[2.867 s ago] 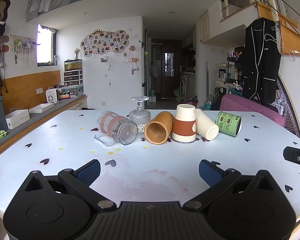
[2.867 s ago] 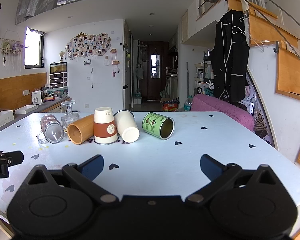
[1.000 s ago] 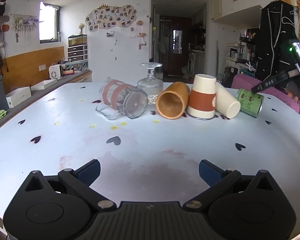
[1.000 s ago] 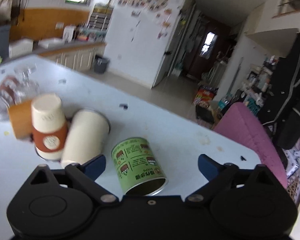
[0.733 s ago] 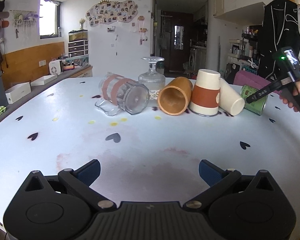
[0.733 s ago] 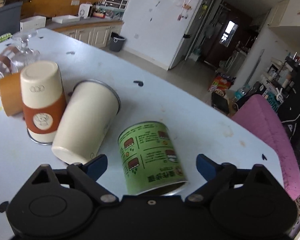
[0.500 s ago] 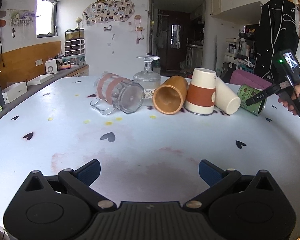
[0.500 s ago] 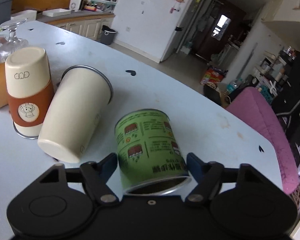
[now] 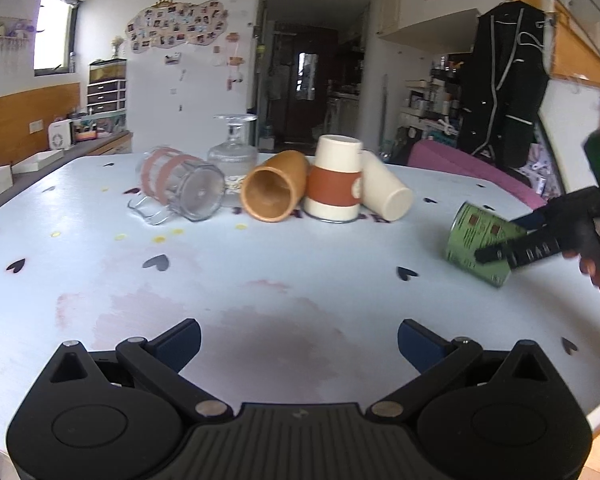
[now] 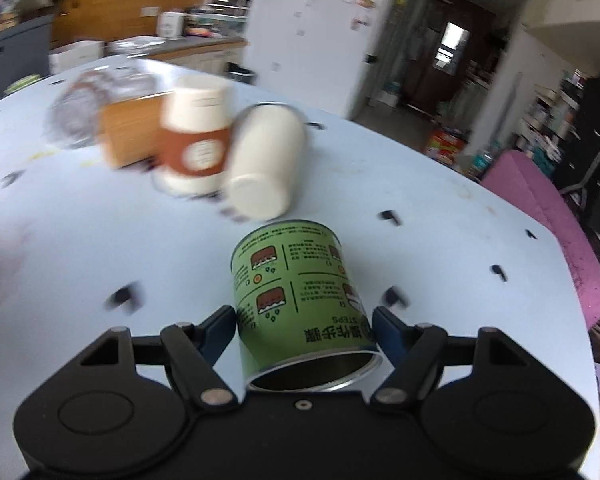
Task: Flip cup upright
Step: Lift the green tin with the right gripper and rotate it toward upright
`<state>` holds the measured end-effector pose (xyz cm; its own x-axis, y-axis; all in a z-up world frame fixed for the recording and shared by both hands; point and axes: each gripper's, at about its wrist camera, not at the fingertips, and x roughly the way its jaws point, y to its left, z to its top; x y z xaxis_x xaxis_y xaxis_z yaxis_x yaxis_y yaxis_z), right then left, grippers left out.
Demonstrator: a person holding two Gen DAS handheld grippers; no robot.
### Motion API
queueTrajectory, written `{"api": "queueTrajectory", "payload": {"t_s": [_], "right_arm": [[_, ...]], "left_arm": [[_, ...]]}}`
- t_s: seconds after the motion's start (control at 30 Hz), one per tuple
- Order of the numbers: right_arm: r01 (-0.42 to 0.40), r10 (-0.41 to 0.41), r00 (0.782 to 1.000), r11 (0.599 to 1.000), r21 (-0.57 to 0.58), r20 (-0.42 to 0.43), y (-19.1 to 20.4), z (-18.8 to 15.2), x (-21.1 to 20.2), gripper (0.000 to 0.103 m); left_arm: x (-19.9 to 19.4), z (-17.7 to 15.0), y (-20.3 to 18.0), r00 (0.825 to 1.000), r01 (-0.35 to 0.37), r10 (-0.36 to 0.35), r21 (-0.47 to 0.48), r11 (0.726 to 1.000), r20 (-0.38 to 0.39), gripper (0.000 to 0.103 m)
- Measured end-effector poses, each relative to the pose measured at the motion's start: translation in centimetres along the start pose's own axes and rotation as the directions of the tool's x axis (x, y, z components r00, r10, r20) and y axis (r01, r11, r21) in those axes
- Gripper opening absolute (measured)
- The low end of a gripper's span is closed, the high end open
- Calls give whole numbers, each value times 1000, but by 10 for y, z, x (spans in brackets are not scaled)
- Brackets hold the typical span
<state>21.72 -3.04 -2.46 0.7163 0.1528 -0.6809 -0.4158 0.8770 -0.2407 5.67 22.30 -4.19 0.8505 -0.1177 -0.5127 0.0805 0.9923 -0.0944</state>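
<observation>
Left wrist view first: a pale blue table (image 9: 260, 280) dotted with small dark hearts and a faint pink stain near the front edge. Behind it, a white wall with a photo collage (image 9: 176, 36), a dark doorway, a black jacket (image 9: 504, 88) hanging at right, a pink seat beyond the far edge. The left gripper (image 9: 299, 343) sits low over the bare table, fingers spread wide, nothing between them. Lined up across the far side: a glass mug (image 9: 184, 190) on its side, an inverted stemmed glass (image 9: 233, 152), a brown cup (image 9: 274, 190) lying with its mouth toward us, a cream cup with brown sleeve (image 9: 334, 184) upside down, a plain cream cup (image 9: 386, 192) tipped over. Off to the right, apart from the row, the green cup (image 9: 470, 234) is tilted, mouth away from the row, with the right gripper (image 9: 512, 238) pinching it from the sides.

Right wrist view now, blurred at left: the green cup (image 10: 300, 292) fills the middle, mouth open toward the camera, its printed label upside down, blue pads pressed on both flanks. The right gripper (image 10: 304, 328) clamps it near the rim. Only here do we see inside the cup's mouth; whether it touches the table, I cannot tell. The cream cups (image 10: 236, 156) lie just beyond.
</observation>
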Motion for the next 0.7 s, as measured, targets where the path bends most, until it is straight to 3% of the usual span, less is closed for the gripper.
{"api": "queueTrajectory", "payload": {"t_s": [0.33, 0.53, 0.7], "right_arm": [[-165, 174, 984, 974, -158, 44, 64, -47, -75, 76], [-213, 235, 970, 948, -236, 69, 91, -63, -99, 76], [-228, 254, 964, 941, -251, 79, 93, -67, -104, 76]], "left_arm": [[8, 19, -18, 998, 49, -50, 28, 998, 40, 103], [45, 58, -40, 989, 150, -149, 49, 988, -7, 103], [71, 68, -56, 986, 161, -158, 69, 984, -57, 103]]}}
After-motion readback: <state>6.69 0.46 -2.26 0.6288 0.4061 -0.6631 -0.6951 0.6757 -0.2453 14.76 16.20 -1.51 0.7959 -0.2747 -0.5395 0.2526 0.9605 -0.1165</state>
